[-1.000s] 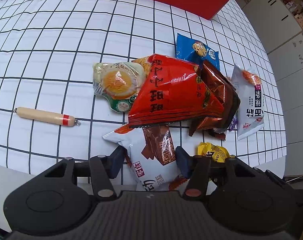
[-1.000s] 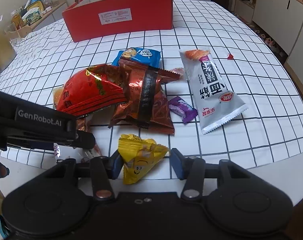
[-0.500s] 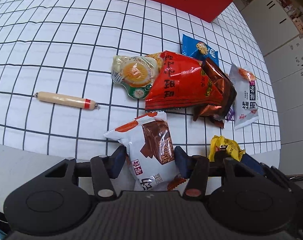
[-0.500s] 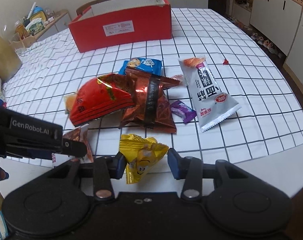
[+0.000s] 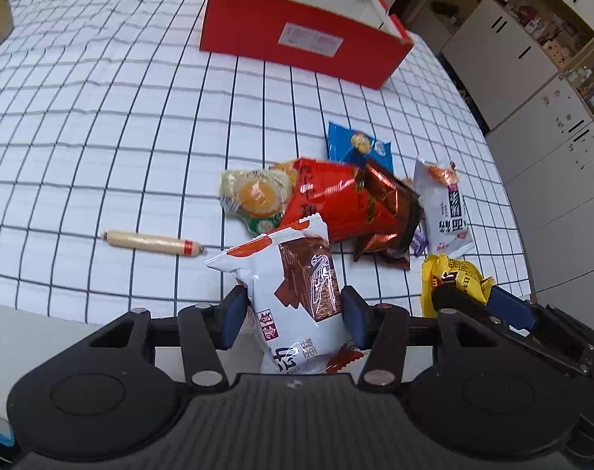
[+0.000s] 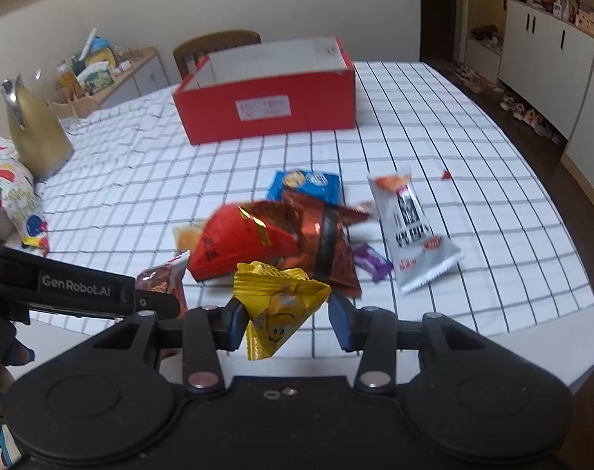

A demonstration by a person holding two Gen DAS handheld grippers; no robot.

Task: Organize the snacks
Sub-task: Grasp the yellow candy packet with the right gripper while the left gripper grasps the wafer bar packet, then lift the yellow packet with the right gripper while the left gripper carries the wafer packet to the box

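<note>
— Two grippers, each w/ a packet. Left gripper (image 5: 293, 309) first?

— White packet (image 5: 293, 293) w/ brown picture and red corners, puffy, standing tilted. It sits between the blue pads (image 5: 231, 322); both pads press its sides, so it's grasped. Lifted, nearer the camera than the pile.

— Landmark?

— Red snack bag (image 5: 328, 203), mid-pile. Left of it: egg-print packet (image 5: 255, 197), touching it. Further left, well apart, a sausage stick (image 5: 152, 243) lying flat on the checked cloth (image 5: 101, 117). Behind the red bag: blue packet (image 5: 357, 147), and far beyond that the red box (image 5: 297, 45), open top. Right of the red bag: brown foil bag (image 5: 390, 211), overlapping it, then a white-grey long packet (image 5: 445, 203).

— Right gripper (image 6: 287, 323)?

— Yellow packet (image 6: 277, 305), pyramid shape, smiley print, point down. Left pad touches it; right pad (image 6: 342, 327) looks just beside it, contact unclear due to blur. Packet hangs off the cloth between the fingers, so held. In front of the red bag, near the table edge.

— Anything else?

— Small purple candy (image 6: 371, 260) right of the red bag, just beside the brown foil.
</note>
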